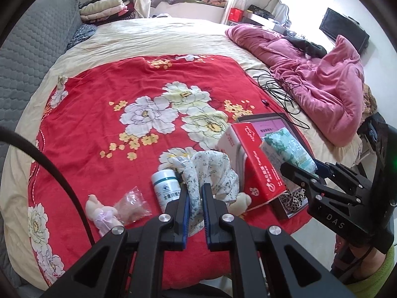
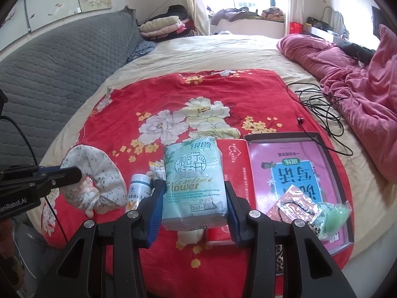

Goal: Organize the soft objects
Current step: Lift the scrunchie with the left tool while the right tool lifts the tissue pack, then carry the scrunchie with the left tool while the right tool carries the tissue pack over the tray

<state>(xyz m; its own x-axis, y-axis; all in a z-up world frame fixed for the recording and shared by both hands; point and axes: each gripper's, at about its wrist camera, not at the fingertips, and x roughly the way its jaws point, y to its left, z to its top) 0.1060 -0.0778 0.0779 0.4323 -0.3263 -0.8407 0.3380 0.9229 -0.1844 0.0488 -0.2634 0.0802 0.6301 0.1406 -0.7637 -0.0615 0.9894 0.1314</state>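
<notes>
both claws loaded above the red floral blanket [image 1: 99,114]

left gripper [image 1: 196,193] pinches the floral cloth ring [image 1: 211,173] thin; right gripper [image 2: 194,193] squeezes the tissue pack [image 2: 193,181] across its width, both lifted clear, likely bound for the open box [image 2: 325,149].

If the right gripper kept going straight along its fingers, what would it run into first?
Probably the red box just beyond the tissue pack that the right gripper holds, or the red blanket beside it; depth is unclear.
</notes>
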